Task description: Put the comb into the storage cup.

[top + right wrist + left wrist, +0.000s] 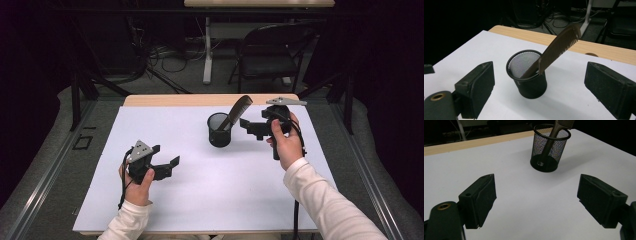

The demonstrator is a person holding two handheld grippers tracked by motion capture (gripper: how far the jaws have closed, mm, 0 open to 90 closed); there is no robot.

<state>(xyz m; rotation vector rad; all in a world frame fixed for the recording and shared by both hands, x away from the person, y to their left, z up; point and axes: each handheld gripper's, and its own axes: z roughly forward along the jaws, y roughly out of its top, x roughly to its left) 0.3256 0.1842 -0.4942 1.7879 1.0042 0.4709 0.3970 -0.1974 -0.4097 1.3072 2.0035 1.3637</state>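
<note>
While leaning in its cup (530,82), comb (560,47) clears fingers (477,87).

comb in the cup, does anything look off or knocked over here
Nothing stands out. The comb leans handle-down in the black mesh cup, teeth end resting past the rim; the cup stands upright on the white table. Nothing spilled or broken. Both the left gripper and right gripper are open, touching nothing.

High view overhead facing forward, both gripper views low (close), sharing the mesh cup (549,148).
</note>
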